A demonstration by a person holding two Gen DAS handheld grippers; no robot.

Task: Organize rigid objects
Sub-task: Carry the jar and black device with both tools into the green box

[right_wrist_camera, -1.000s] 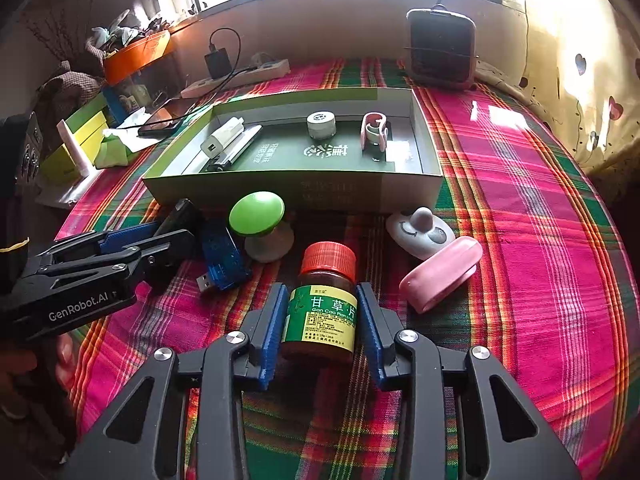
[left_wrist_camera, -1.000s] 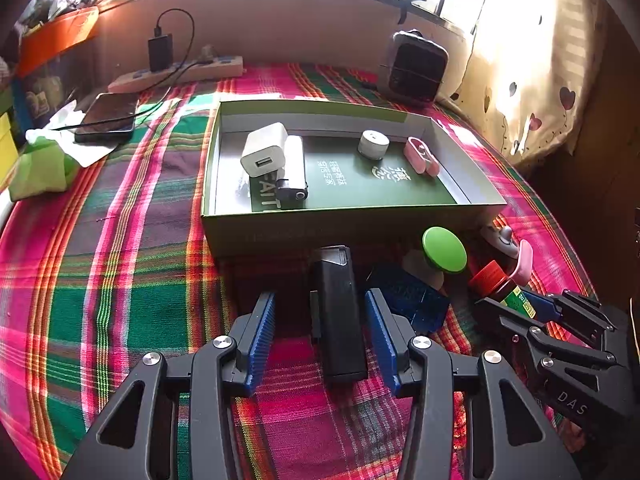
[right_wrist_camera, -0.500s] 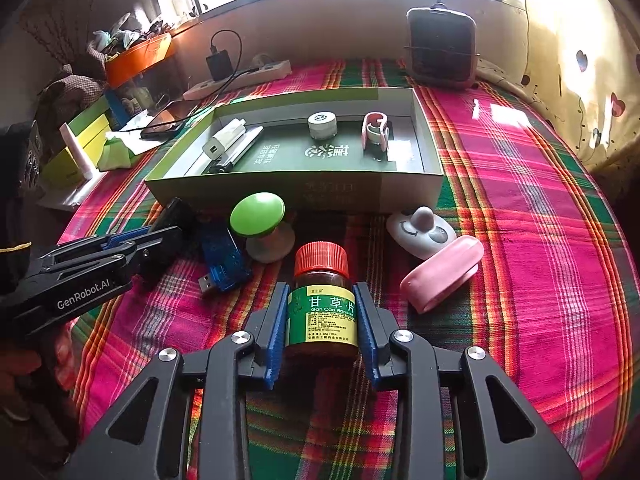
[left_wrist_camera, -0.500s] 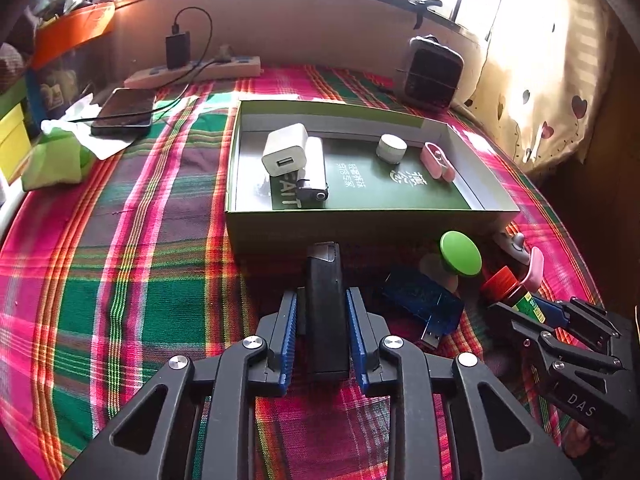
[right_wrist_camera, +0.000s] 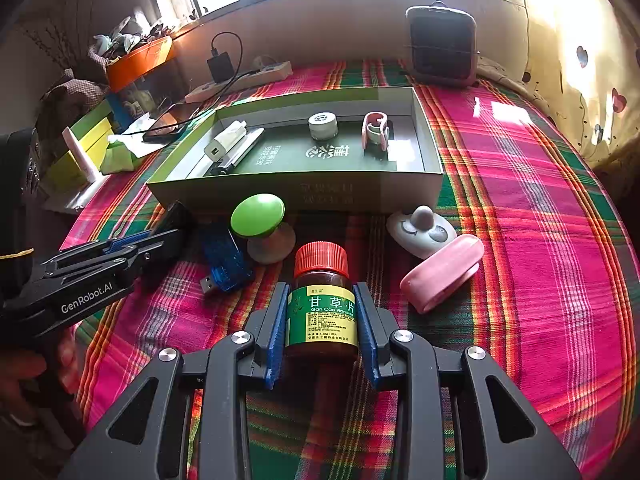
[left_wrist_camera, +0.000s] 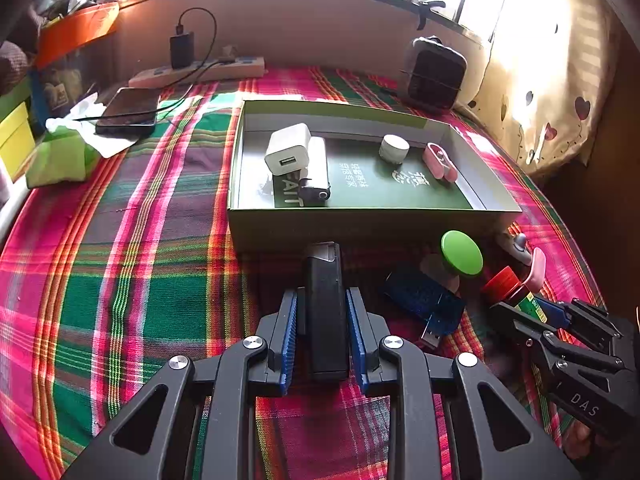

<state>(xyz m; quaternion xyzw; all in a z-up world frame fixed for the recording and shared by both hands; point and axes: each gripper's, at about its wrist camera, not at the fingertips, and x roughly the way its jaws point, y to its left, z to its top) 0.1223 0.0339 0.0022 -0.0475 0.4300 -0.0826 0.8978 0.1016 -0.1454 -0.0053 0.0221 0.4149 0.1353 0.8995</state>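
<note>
Both grips set for lifting into the box [left_wrist_camera: 372, 224]: left gripper [left_wrist_camera: 322, 334] clamped on black device [left_wrist_camera: 325, 304], right gripper [right_wrist_camera: 322, 330] clamped on pill bottle [right_wrist_camera: 322, 304], both lying on the cloth [left_wrist_camera: 140, 280] just before it.

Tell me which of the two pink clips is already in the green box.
The smaller pink clip, standing at the right end inside the green box. The larger pink clip lies outside on the plaid cloth, beside the white round piece.
</note>
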